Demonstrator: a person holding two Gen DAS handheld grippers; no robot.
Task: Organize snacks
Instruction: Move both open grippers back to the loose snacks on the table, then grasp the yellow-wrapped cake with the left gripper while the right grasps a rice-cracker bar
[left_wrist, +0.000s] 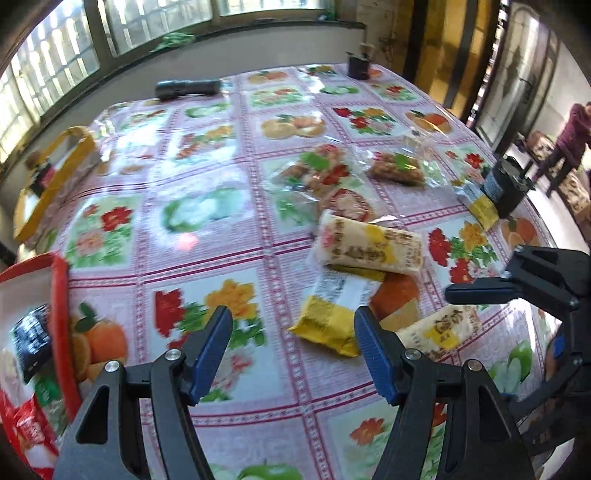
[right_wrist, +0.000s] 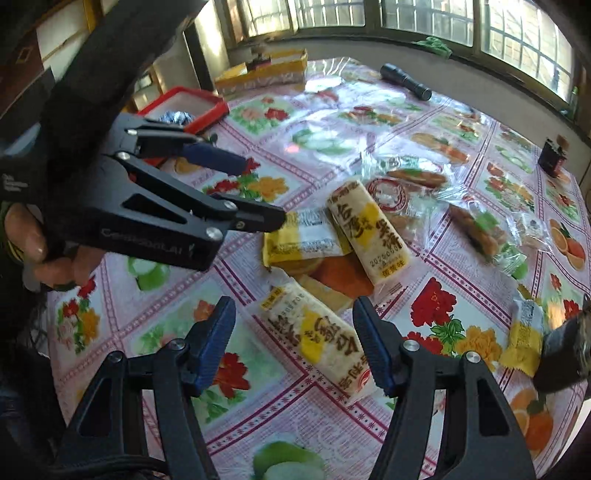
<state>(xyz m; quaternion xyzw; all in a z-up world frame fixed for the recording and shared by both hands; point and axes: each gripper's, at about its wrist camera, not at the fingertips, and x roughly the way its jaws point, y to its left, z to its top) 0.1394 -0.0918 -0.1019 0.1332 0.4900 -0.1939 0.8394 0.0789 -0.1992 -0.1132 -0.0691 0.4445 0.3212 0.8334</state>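
Several wrapped snacks lie on the flowered tablecloth. A yellow-and-silver packet (left_wrist: 332, 314) (right_wrist: 303, 240) lies just ahead of my open, empty left gripper (left_wrist: 293, 332), which also shows in the right wrist view (right_wrist: 264, 192). Two long white-and-yellow rice cracker packs lie by it: one farther off (left_wrist: 369, 247) (right_wrist: 369, 232), one (left_wrist: 439, 328) (right_wrist: 317, 336) between the open jaws of my right gripper (right_wrist: 293, 332). Clear-wrapped pastries (left_wrist: 397, 168) (right_wrist: 480, 229) lie beyond. A red-rimmed tray (left_wrist: 59, 314) (right_wrist: 207, 110) with snacks stands at the left.
A yellow box (left_wrist: 55, 177) (right_wrist: 266, 70) stands beyond the red tray. A black flashlight (left_wrist: 188, 88) (right_wrist: 406, 81) lies near the window. A small dark container (left_wrist: 358, 64) (right_wrist: 552, 157) stands at the far edge. Another yellow packet (right_wrist: 524, 339) lies beside a dark object (left_wrist: 506, 188).
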